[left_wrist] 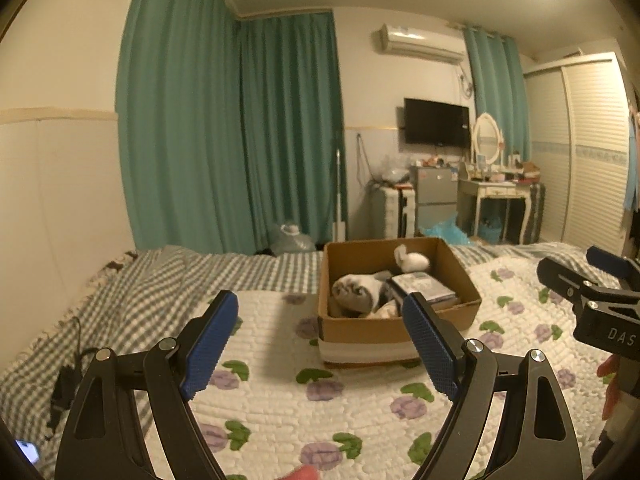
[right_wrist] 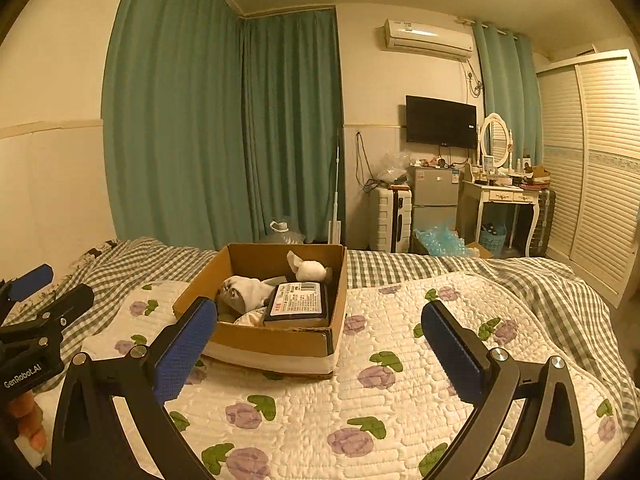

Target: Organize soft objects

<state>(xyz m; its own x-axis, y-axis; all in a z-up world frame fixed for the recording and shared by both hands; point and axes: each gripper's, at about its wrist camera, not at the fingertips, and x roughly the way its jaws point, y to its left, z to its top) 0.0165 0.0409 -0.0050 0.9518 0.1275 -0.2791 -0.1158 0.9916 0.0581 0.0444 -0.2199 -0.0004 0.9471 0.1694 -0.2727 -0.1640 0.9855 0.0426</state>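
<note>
Two hand-held grippers are hovering side by side over a bed covered by a white quilt printed with purple flowers and green leaves, with a grey checked blanket lying at its left and far edges.

The left gripper is showing its jaws spread wide, its blue pads gripping nothing. Between and beyond these jaws, slightly to the right, an open cardboard box is sitting on the quilt, apart from the pads.

The right gripper is likewise holding its jaws wide apart and empty. In the right wrist view the box is lying ahead and to the left, with its near left corner hidden behind the left pad. Whether pad and box are touching cannot be told.

Inside the box, going left to right, a grey and white plush toy is lying at the left, with a pale cloth tucked below it at the front. A dark flat packet with a white printed label is resting at the right front. A small white plush rabbit is sitting against the back wall at the right.

Beyond the bed, teal curtains are hanging at the left, and a wall television, a small fridge and a white dressing table with an oval mirror are standing at the right.
</note>
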